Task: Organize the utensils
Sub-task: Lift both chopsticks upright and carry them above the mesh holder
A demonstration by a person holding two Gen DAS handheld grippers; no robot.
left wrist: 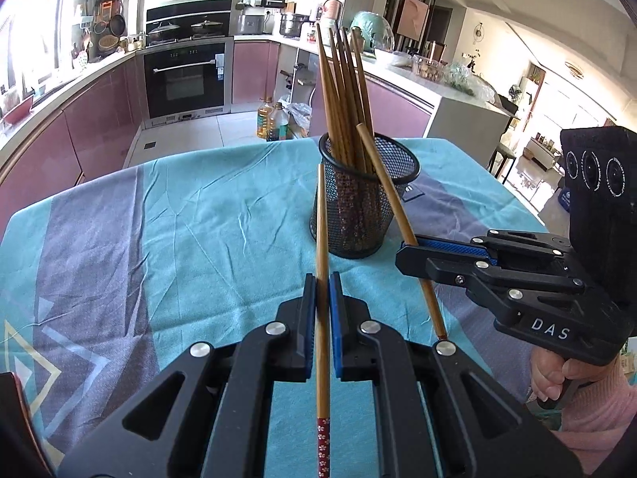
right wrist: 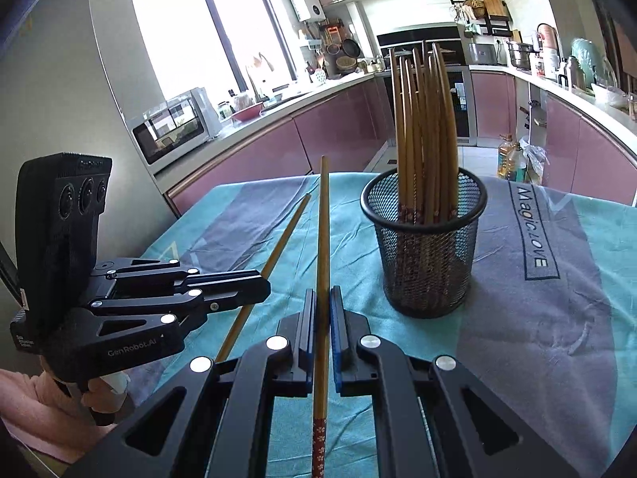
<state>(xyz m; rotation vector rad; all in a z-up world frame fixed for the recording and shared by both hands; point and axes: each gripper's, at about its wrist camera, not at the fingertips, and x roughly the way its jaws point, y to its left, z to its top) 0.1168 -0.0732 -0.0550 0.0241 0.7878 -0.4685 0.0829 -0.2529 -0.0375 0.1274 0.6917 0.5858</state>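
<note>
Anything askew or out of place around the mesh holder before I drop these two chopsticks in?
Nothing stands out. The mesh holder stands upright on the tablecloth, its chopsticks bundled inside. Left gripper and right gripper each clamp one chopstick, neither yet in the holder. No spills or damage visible.

Bright kitchen with mauve cabinets around a cloth-covered table

A large window (right wrist: pixel 207 40) floods the left counter with daylight, where a white microwave (right wrist: pixel 175 129) sits beside the wall. Glossy mauve cabinets (right wrist: pixel 334 131) curve under a pale countertop (left wrist: pixel 402 69) toward a built-in black oven (left wrist: pixel 185 79) with pans on the hob above. Pale floor tiles (left wrist: pixel 191 131) carry oil bottles (left wrist: pixel 272 121). The table wears a teal and grey tablecloth (left wrist: pixel 179 215).
</note>
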